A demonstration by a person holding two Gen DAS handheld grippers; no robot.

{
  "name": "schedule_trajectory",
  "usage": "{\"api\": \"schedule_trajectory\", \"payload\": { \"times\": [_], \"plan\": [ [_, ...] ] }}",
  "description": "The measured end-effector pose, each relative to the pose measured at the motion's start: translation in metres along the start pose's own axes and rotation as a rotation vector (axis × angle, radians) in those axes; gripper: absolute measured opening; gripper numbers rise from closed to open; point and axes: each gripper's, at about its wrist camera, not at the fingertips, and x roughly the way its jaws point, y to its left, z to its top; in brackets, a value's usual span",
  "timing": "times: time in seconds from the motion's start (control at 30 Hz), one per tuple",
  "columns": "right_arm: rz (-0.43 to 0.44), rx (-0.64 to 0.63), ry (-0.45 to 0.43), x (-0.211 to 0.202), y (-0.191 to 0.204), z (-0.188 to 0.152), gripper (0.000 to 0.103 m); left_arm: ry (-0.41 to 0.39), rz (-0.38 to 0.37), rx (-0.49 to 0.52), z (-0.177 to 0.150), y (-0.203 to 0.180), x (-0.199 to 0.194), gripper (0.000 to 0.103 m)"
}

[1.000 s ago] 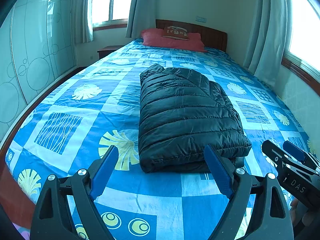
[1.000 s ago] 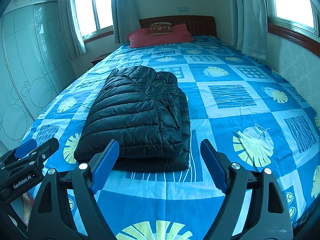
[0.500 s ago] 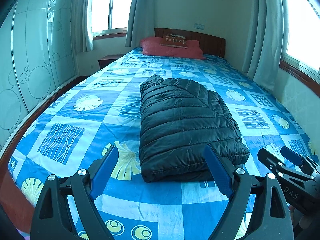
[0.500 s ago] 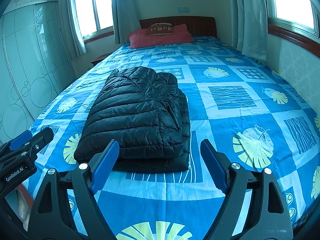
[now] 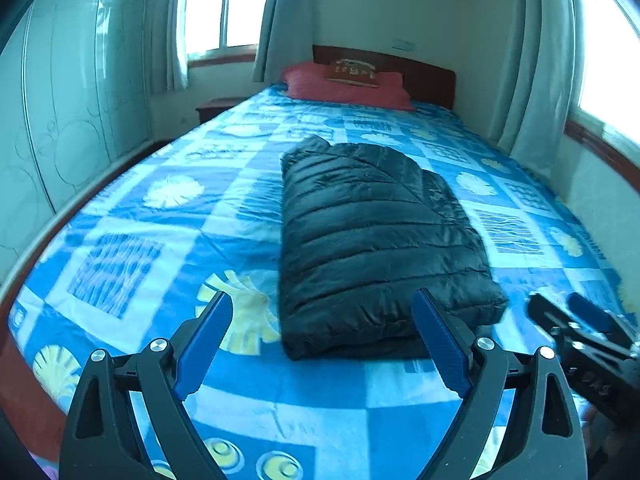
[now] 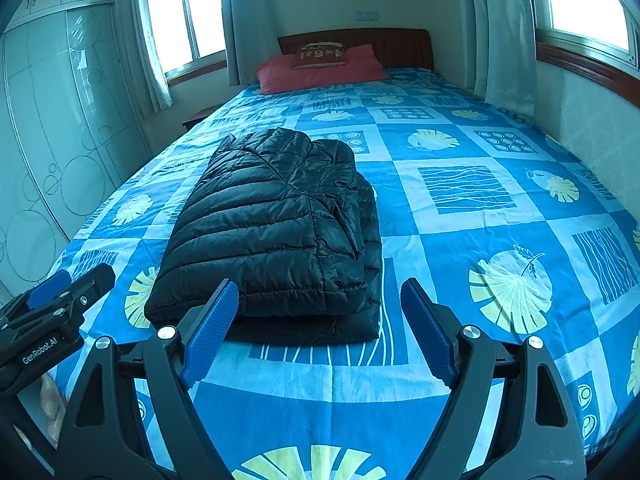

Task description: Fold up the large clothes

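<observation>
Jacket [image 6: 276, 232] lies folded mid-frame on the bed [image 6: 500, 152]; I hold left gripper [image 5: 320, 344] and right gripper [image 6: 320, 328] spread wide, gripping nothing, since folding looks finished.

Daylit bedroom: curtained windows [image 6: 184, 24], wooden headboard [image 6: 394, 46], wardrobe [image 6: 52, 128].
</observation>
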Motion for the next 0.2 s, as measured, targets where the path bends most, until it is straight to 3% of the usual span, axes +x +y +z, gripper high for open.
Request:
{"api": "schedule_trajectory", "payload": {
  "times": [0.2],
  "plan": [
    [-0.027, 0.027, 0.013, 0.012, -0.018, 0.002, 0.084, 0.112, 0.032, -0.048, -0.002, 0.024, 0.04, 0.09]
  ]
}}
